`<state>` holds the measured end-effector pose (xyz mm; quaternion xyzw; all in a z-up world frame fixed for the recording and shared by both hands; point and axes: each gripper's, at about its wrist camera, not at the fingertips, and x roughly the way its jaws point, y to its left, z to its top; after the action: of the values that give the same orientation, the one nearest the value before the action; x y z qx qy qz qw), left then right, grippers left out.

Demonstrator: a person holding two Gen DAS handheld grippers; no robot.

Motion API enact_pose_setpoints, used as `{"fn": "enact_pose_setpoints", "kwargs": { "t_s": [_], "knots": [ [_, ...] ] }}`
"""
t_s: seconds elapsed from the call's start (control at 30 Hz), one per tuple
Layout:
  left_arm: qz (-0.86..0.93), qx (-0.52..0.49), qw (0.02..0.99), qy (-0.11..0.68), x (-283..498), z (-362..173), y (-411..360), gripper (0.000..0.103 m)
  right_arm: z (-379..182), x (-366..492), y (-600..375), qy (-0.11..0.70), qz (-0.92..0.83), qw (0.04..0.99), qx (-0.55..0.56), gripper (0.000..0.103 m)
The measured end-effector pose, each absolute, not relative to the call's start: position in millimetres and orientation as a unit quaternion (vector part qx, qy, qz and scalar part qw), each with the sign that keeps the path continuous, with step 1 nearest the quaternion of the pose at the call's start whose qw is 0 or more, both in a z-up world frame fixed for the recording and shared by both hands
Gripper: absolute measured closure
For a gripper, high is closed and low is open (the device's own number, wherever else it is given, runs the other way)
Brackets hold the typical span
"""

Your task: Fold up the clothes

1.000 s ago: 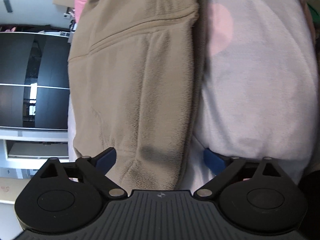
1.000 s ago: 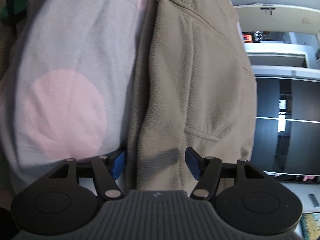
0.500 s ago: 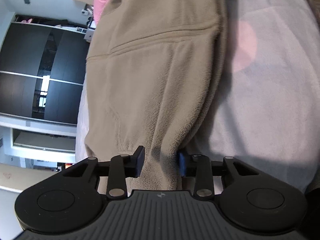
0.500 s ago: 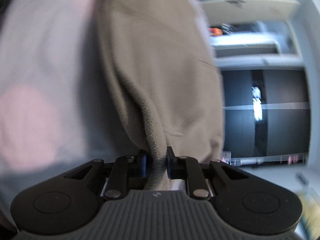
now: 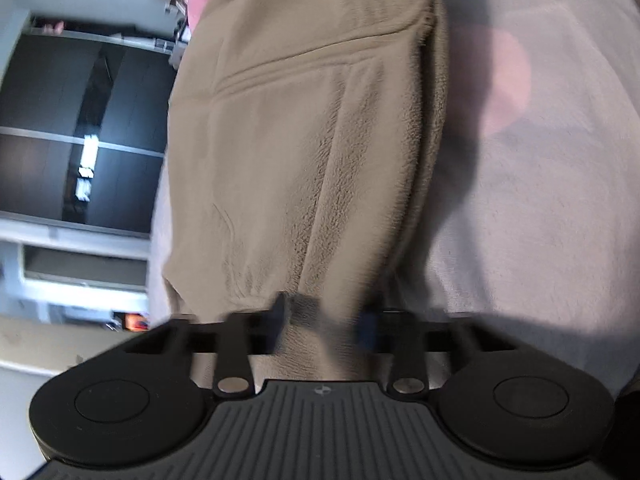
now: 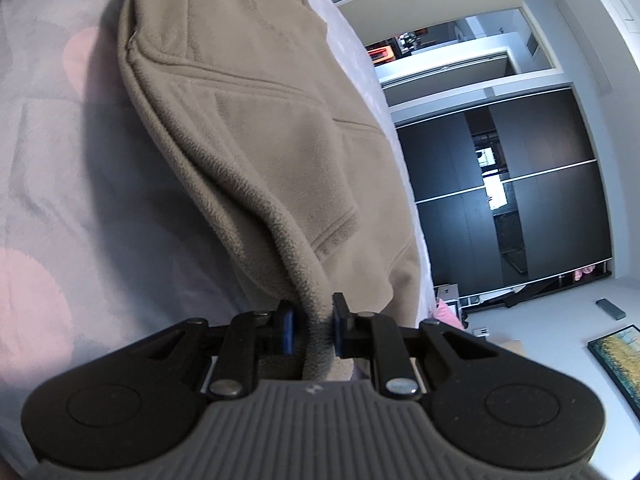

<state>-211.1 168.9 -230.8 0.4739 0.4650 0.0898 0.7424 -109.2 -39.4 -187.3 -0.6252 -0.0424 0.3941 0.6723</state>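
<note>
One beige fleece garment point(image 5: 304, 152) is seen, spread on a bed whose pale cover point(image 5: 560, 208) carries pink dots, and it is held at two places along its near edge. The left gripper point(image 5: 322, 322) is closing on a bunched fold of that edge, with the fabric already between its fingers; the right gripper point(image 6: 312, 328) is narrowed and clamped on a rolled hem of the same garment. The two holds are probably taken so that the near edge can be lifted evenly and carried over the rest of the garment – a fold made with one hold would likely sag. Two grippers and one garment are counted. Beyond the garment, a dark wardrobe point(image 6: 520, 184) is visible.
</note>
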Motion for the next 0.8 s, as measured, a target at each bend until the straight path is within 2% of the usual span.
{"fn": "enact_pose_setpoints", "kwargs": {
  "t_s": [0.07,0.2,0.37,0.63,0.8],
  "knots": [
    [0.087,0.458,0.752,0.466,-212,-222,167,0.090,-187,-111,-41,-0.032,0.398,0.670,-0.626,0.083],
    [0.092,0.411,0.777,0.469,-210,-197,175,0.090,-183,-114,-46,-0.011,0.406,0.668,-0.624,0.083],
    [0.105,0.297,0.831,0.460,-215,-131,187,0.091,-154,-99,-41,0.044,0.426,0.684,-0.590,0.084],
    [0.065,0.198,0.872,0.444,-237,-29,194,0.092,-52,-86,-56,0.105,0.454,0.720,-0.514,0.085],
    [0.016,0.170,0.869,0.464,-240,-10,192,0.092,-12,-94,-82,0.162,0.491,0.685,-0.513,0.085]
  ]
}}
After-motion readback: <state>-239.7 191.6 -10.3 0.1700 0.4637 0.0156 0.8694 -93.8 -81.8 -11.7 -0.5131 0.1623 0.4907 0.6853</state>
